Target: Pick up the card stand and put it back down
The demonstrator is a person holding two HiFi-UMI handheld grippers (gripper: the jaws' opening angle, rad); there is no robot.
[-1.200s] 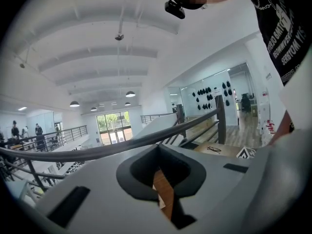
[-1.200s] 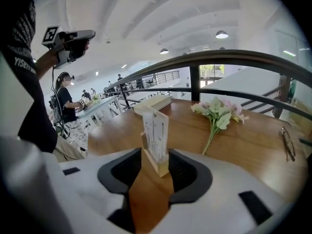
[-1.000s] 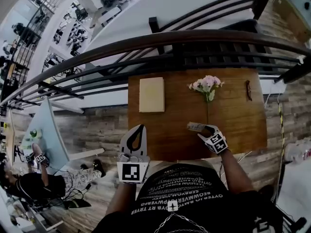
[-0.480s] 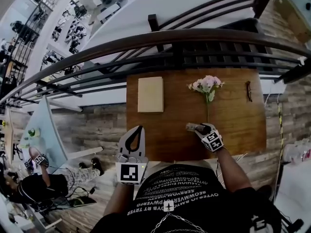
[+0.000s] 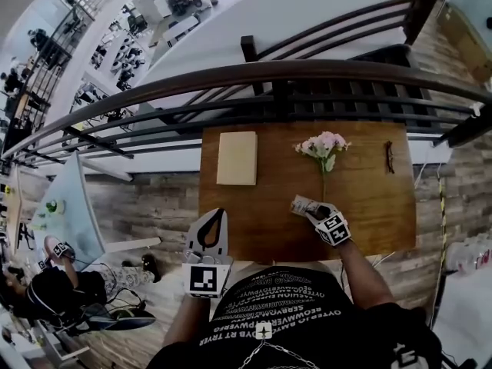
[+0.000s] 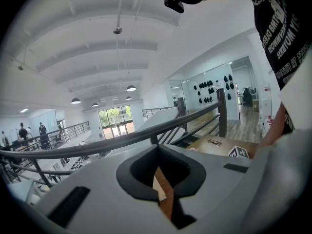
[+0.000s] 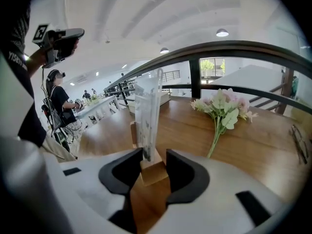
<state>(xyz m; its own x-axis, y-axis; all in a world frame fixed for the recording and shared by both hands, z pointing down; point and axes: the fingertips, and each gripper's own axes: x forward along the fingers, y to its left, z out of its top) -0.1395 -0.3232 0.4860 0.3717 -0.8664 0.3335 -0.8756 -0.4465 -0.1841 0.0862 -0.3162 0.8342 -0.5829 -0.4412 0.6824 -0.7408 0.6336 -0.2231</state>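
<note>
The card stand (image 7: 147, 116), a clear upright holder on a small wooden base, rests on the wooden table (image 5: 369, 206); the head view has it (image 5: 301, 204) near the front middle. My right gripper (image 7: 154, 167) is around the base. Its jaws have just been closing, and both pads now touch the block's sides. In the head view the right gripper (image 5: 314, 211) reaches in from the front edge. My left gripper (image 5: 221, 214) hangs off the table's front left corner, shut and holding nothing, its jaws (image 6: 163, 196) leaving only a thin slit.
A cream book (image 5: 237, 158) lies at the back left. A pink flower sprig (image 5: 324, 146) lies just beyond the stand (image 7: 224, 108). Glasses (image 5: 389, 157) sit at the back right. A dark railing (image 5: 269, 75) runs behind the table, with a drop beyond it.
The right gripper stays at the card stand with its jaws drawn closer round the base. The left gripper hangs lower in the picture. The stand has not left the table.
</note>
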